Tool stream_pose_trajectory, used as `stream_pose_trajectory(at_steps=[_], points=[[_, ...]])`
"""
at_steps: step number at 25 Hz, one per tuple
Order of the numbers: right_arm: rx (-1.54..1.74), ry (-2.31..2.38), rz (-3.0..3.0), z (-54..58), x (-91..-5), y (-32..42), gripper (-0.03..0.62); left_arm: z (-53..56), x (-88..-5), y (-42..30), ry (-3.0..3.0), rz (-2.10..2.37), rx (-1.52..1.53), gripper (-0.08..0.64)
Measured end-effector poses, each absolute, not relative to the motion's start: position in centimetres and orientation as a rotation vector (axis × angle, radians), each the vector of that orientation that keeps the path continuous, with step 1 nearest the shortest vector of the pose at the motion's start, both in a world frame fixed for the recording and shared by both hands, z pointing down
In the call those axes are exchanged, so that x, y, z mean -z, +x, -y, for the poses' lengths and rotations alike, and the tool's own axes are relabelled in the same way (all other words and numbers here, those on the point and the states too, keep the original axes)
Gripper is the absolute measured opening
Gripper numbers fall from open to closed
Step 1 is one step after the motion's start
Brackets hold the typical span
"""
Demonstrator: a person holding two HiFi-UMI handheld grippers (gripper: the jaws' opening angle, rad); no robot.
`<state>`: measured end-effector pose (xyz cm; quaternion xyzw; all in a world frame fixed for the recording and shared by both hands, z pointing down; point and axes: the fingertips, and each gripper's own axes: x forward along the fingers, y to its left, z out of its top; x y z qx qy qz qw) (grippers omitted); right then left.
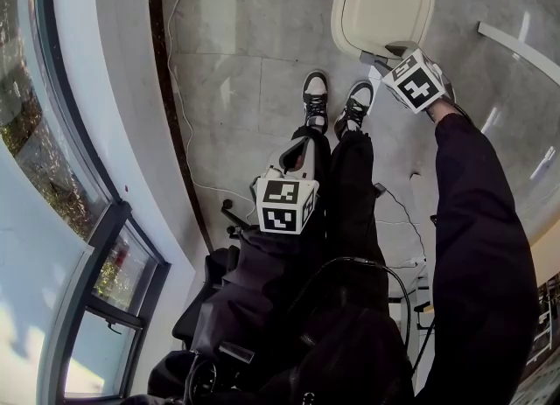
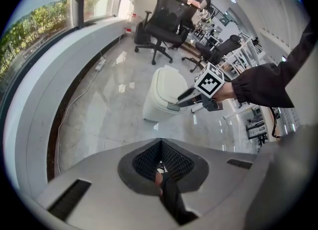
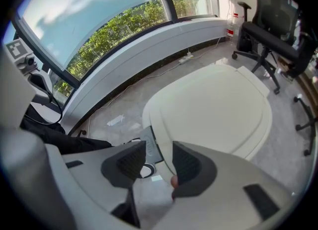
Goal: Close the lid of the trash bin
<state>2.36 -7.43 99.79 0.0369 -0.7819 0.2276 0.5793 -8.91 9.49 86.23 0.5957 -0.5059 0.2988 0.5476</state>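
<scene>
Locating the bin: the cream plastic trash bin (image 1: pixel 382 1) is standing on the grey marbled tile floor (image 1: pixel 236 45), just ahead of your black-and-white sneakers (image 1: pixel 315 97) and slightly to your right.
Lid: the flat cream lid (image 3: pixel 213 107) is lying level on the bin's body, and no gap is showing along the rim in either gripper view.
Progress: judging from that, the closing is looking all but done. What is remaining is probably a last press to seat the lid, then lifting your tool away.
Right gripper: you are holding the right gripper (image 3: pixel 159 159) at the bin's near edge with its jaws spread apart and gripping nothing. The lid's front rim and the small grey latch tab (image 3: pixel 149 142) are showing in the gap between them. Whether a jaw is touching the rim is not clear.
Left gripper: you are keeping the left gripper (image 2: pixel 161 167) low by your left thigh, well apart from the bin, with its jaws pressed together on nothing.
Surroundings: a thin white cable (image 1: pixel 179 88) is trailing along the floor near the curved window wall (image 3: pixel 99 25), and a black mesh office chair (image 3: pixel 271 25) is standing beyond the bin.
Obstacles: nothing is lying on the lid or between you and the bin. The chair and the cable are both sitting off your line of reach.
</scene>
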Motion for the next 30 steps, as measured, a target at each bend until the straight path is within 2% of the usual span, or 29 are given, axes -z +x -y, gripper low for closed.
stream_pose_trajectory(at_steps=[11,15,18,19,30], points=[[-0.57,0.131,1.829,7.7,-99.6,2.3,0.172,-9.3,-86.0,-9.0,1.426,1.2,-0.706,0.002],[-0.648,0.242,1.875,8.9,-97.0,2.0,0.169,-8.6,-85.0,-9.3,1.454,1.21,-0.695,0.002],[-0.7,0.398,1.95,10.0,-92.6,1.8,0.033,-7.7,-83.1,-9.5,1.483,1.222,-0.693,0.002],[-0.722,0.445,1.978,10.0,-90.7,1.7,0.016,-7.3,-81.9,-9.6,1.495,1.228,-0.691,0.002],[-0.663,0.771,2.219,12.2,-68.5,3.3,0.006,3.8,-67.0,-8.2,1.773,1.327,-0.606,0.002]])
